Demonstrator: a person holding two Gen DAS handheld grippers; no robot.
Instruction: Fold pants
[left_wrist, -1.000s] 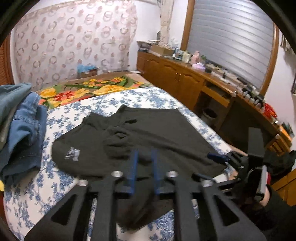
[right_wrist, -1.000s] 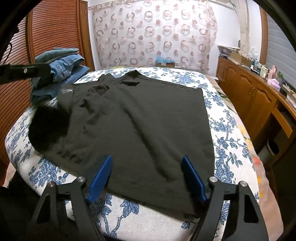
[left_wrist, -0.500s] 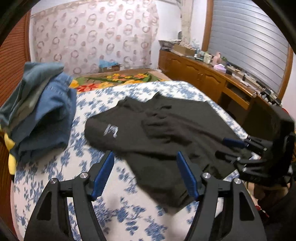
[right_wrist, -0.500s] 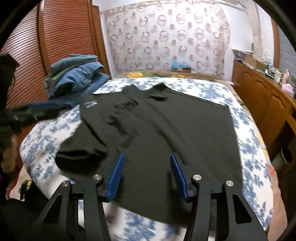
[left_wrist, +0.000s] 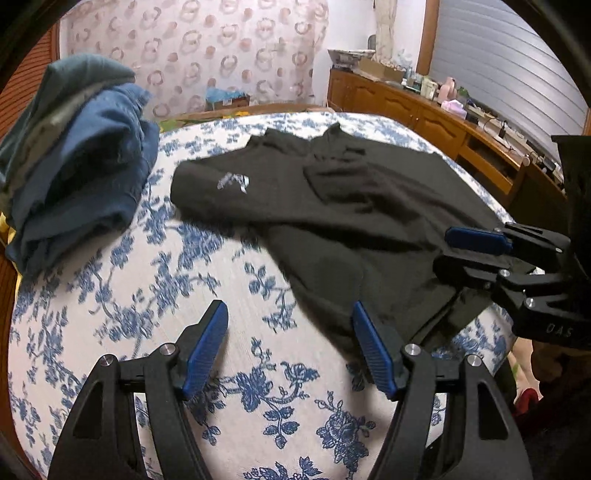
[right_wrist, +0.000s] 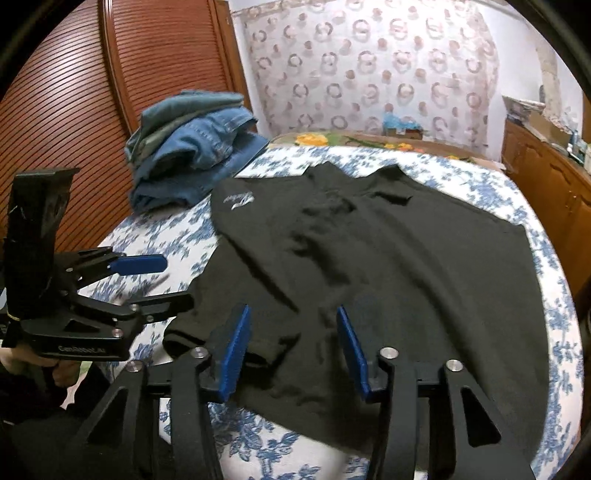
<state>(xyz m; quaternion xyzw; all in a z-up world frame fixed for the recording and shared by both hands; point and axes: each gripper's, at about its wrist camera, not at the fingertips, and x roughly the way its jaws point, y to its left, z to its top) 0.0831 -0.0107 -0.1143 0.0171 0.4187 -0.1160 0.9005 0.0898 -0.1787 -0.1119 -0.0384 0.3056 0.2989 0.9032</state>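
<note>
Ahead of both tongs lay the black cloth pants with a small white logo (right_wrist: 369, 273), spread flat on a bed with a blue-flowered white cover (left_wrist: 155, 314). Left gripper (left_wrist: 290, 347): jaws apart, empty, over bare cover just left of the garment's near edge. Right gripper (right_wrist: 291, 350): jaws closing, still apart, above that edge, nothing clamped. Stacked blue denim jeans (right_wrist: 192, 147) sat beyond the left tongs.
</note>
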